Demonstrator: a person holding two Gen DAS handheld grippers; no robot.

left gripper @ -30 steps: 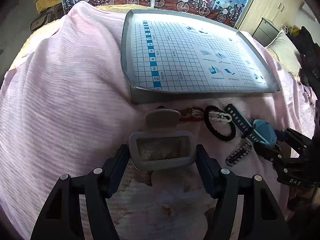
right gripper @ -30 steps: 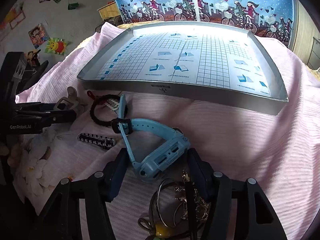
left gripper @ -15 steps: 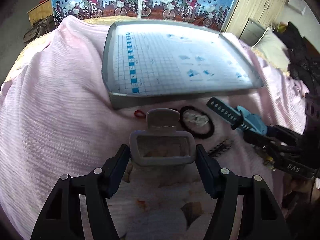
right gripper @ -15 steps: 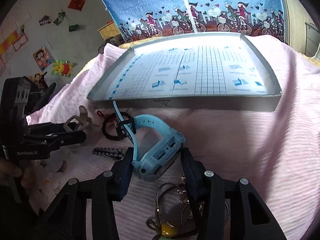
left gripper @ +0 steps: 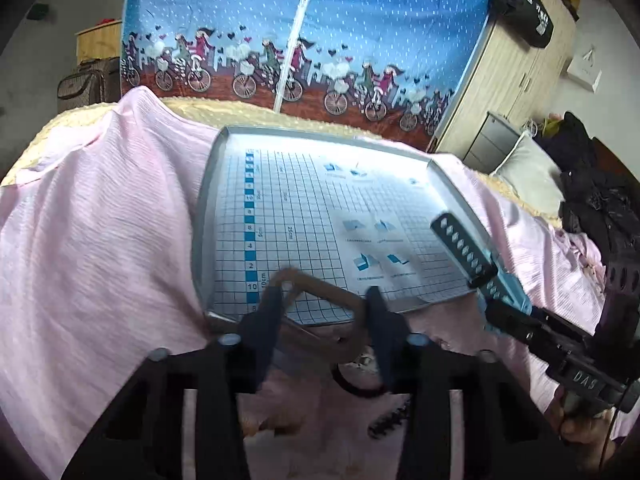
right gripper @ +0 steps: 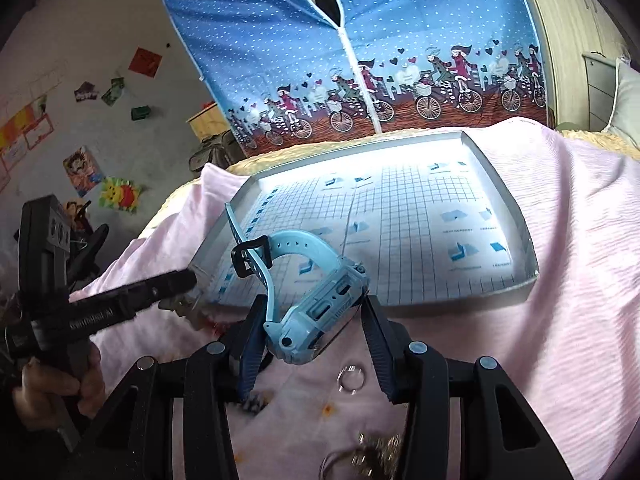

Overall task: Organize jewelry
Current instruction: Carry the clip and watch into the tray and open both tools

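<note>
Early stage: grid-lined tray (right gripper: pixel 496 216) empty so far. Left gripper (left gripper: pixel 322 312) clamped on beige watch frame (left gripper: pixel 320 292), raised over tray's near edge. Right gripper (right gripper: pixel 312 320) clamped on blue watch (right gripper: pixel 316 312), also lifted nr tray. Left on pink sheet (right gripper: pixel 580 320): ring (right gripper: pixel 351 378), black bracelet (left gripper: pixel 356 384), keyring bunch (right gripper: pixel 368 460), dark link strip (left gripper: pixel 390 420). Approx 2 of 6 in transit, 0 placed.

Blue watch (right gripper: pixel 316 304) and beige watch (left gripper: pixel 320 304) held above the grid-lined tray (right gripper: pixel 524 236).

Blue bicycle-print wardrobe cover (right gripper: pixel 360 60) behind the pink-sheeted bed (left gripper: pixel 100 240) — wooden wardrobe (left gripper: pixel 516 80) right, stickered wall (right gripper: pixel 80 100) left.
</note>
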